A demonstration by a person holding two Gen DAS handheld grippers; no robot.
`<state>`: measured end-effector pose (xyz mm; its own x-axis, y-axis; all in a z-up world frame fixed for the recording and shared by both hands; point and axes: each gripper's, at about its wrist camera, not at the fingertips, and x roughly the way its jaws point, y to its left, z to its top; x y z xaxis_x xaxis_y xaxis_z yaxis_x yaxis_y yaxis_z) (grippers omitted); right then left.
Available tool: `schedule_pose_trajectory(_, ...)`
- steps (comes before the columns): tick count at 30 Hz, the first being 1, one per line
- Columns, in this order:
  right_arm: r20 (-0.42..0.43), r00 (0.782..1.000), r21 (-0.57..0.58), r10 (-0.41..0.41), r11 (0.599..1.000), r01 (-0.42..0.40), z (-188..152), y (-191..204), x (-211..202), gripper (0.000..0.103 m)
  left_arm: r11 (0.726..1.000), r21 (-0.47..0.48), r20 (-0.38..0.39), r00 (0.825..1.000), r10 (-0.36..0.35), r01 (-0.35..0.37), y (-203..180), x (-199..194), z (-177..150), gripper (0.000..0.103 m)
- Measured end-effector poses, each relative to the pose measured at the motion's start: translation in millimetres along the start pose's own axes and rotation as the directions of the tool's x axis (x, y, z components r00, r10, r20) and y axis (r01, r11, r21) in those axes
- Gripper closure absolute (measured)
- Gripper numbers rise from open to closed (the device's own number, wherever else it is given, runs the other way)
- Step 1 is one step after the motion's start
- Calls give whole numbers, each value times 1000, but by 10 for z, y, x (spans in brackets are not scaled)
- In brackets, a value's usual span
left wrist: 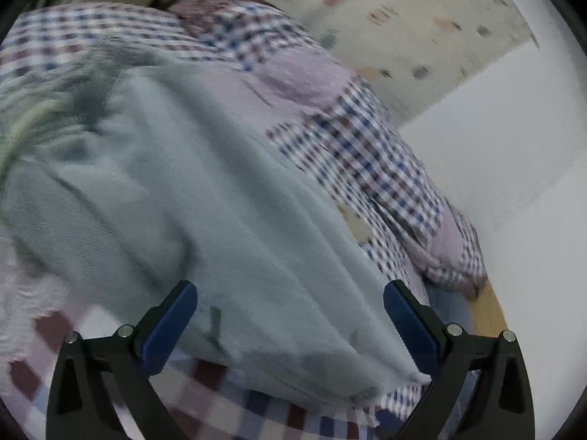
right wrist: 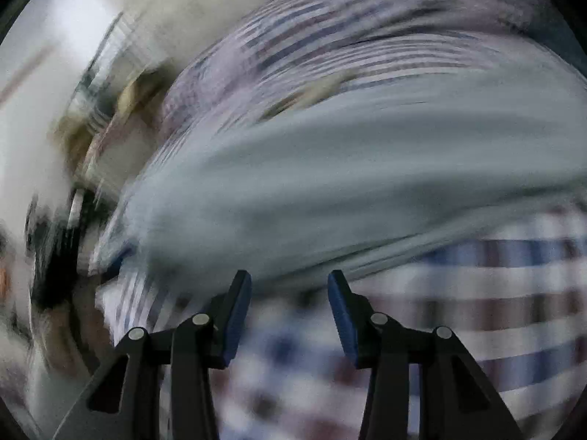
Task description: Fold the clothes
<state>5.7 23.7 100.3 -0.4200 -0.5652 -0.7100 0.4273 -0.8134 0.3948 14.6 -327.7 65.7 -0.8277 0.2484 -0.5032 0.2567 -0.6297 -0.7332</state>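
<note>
- A pale blue-green garment (left wrist: pixel 205 198) lies spread over a bed, creased in long soft ridges, its near edge reaching down between the left gripper's fingers
- In the right wrist view the same garment (right wrist: pixel 330 168) shows as a wide pale band across the middle, heavily smeared by motion blur
- Under it is a checked bedspread (left wrist: pixel 359 154) in white, navy and maroon squares with plain lilac patches; it covers the bed on all sides of the garment
- A matching checked pillow (left wrist: pixel 451 245) sits at the bed's far right edge, beside a strip of yellowish wood
- Beyond the bed stands a plain white wall (left wrist: pixel 513 146), and above that a cream surface with small scattered coloured marks
- The room to the left in the right wrist view is too blurred to make out
- The left gripper (left wrist: pixel 290 293) has its blue-padded fingers (left wrist: pixel 172 326) spread wide, the garment's edge lying between them; whether the pads touch the cloth cannot be told
- The right gripper (right wrist: pixel 290 282) has its fingers partly apart with nothing clamped between them, its tips just at the garment's lower edge above the checked cloth
</note>
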Motion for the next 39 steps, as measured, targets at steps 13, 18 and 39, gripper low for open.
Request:
schedule_pose_trajectory(13,-26,999,-213,-32,977,26,170,854,786,61,993,-103,13,998,56,-55,494,-172,233,1)
schedule_pose_trajectory(18,-86,996,-283,-6,959,-18,276,959,763,56,989,-146,12,999,34,-32,564,-210,265,1)
schedule_pose_trajectory(39,-30,996,-425,85,901,-89,77,1230,349,87,977,-211,18,1000,-19,22,800,-253,447,2)
